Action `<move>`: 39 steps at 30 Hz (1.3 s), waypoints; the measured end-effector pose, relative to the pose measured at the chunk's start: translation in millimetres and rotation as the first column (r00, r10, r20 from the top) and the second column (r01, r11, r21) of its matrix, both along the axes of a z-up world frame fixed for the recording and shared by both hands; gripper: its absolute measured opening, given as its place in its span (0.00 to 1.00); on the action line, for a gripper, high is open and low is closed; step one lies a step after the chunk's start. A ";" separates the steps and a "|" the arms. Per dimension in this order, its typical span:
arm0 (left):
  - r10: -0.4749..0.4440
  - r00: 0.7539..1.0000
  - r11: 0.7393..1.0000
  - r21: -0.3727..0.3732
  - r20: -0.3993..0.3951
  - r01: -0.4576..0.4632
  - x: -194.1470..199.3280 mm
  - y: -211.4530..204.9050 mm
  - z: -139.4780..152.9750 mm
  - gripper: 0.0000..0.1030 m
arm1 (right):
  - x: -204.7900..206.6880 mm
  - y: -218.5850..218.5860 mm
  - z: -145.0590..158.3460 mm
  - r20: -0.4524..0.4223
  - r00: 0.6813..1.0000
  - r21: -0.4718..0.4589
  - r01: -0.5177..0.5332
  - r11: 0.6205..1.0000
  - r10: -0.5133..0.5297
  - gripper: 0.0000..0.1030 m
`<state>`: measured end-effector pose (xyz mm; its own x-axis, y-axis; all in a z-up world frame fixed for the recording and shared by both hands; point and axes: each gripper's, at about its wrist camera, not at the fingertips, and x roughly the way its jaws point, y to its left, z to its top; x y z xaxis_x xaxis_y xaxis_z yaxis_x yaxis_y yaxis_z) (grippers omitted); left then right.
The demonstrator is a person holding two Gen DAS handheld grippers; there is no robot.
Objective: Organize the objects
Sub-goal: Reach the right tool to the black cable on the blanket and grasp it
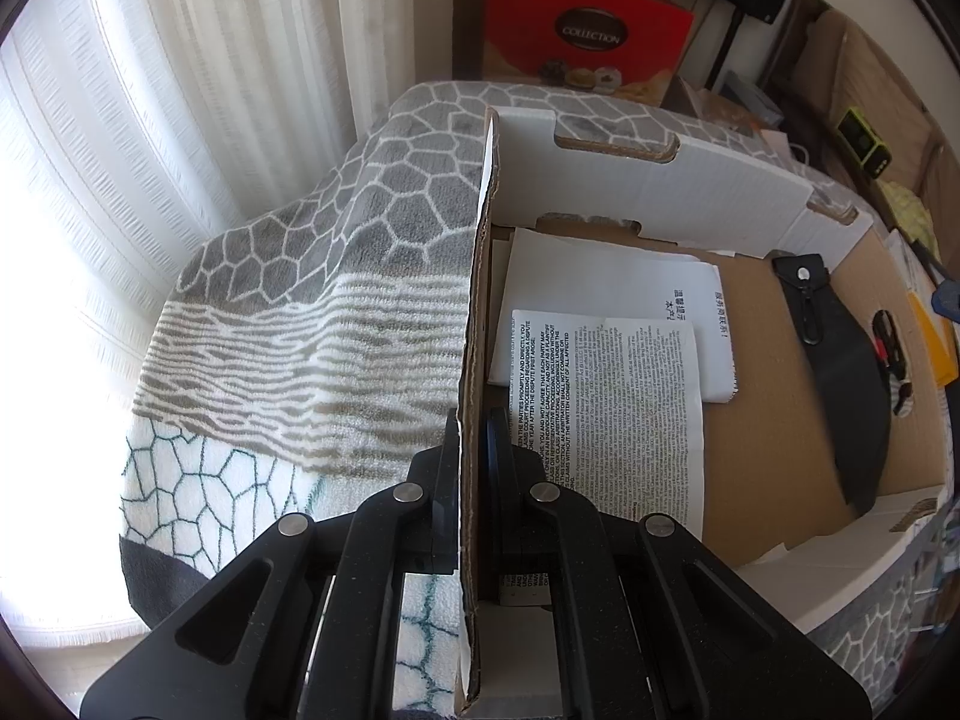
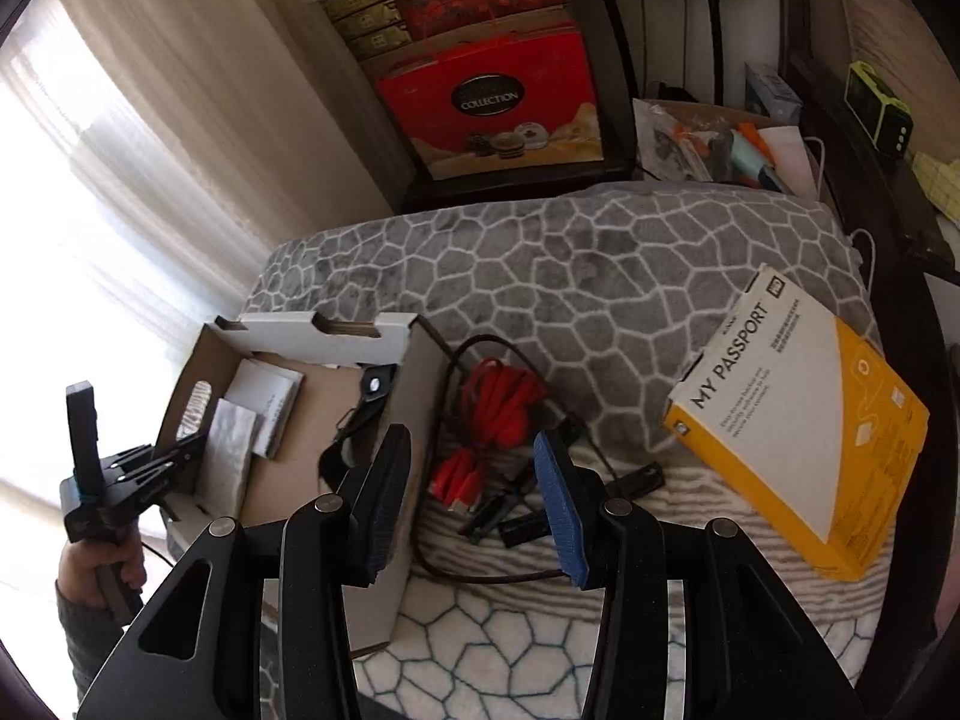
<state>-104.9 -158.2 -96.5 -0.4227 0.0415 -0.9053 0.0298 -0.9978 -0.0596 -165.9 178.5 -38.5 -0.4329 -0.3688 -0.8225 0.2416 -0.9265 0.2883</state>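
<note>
Currently: left tongs (image 1: 474, 474) clamped on the side wall of the cardboard box (image 1: 768, 420), papers (image 1: 600, 360) lying just inside. Right tongs (image 2: 474, 492) half open, empty, hovering above the red cable bundle (image 2: 498, 414) beside the box. Risk: tangled black leads (image 2: 480, 564) dragging along; yellow carton (image 2: 798, 426) well off to the right.

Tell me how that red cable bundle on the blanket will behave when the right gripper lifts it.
The red cable bundle is loosely coiled, so it will probably sag and partly uncoil. A black cable loops around it and may drag along. The soft blanket should let the open right gripper dig under without it sliding much.
</note>
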 end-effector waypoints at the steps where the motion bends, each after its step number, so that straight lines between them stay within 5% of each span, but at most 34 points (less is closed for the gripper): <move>1: 0.000 1.000 1.000 0.000 0.000 0.000 0.0 -0.2 -0.1 0.04 | -1.3 3.3 -4.0 0.001 1.000 0.009 0.003 1.000 -0.003 0.47; 12: 0.001 1.000 1.000 0.000 0.000 -0.001 0.2 0.0 -0.2 0.04 | -9.2 5.5 -37.6 0.006 0.997 0.089 -0.072 0.993 0.071 0.64; 26: 0.000 1.000 1.000 -0.003 -0.001 0.000 0.2 0.0 -0.6 0.04 | -3.4 -20.9 -58.3 -0.012 0.978 0.230 -0.201 0.952 0.209 0.65; 34: 0.000 1.000 1.000 -0.005 0.001 0.000 -0.5 -0.8 -2.1 0.04 | 1.7 -21.8 -55.0 -0.040 0.975 0.258 -0.201 0.945 0.219 0.46; 36: 0.000 1.000 1.000 -0.006 0.001 0.000 -0.6 -0.6 -2.1 0.04 | 2.3 -16.6 -50.2 -0.050 0.979 0.235 -0.180 0.955 0.197 0.32; 39: 0.000 1.000 1.000 -0.007 0.001 0.000 -0.4 -0.6 -2.1 0.04 | 0.2 -4.7 -40.2 -0.063 0.987 0.175 -0.137 0.975 0.150 0.28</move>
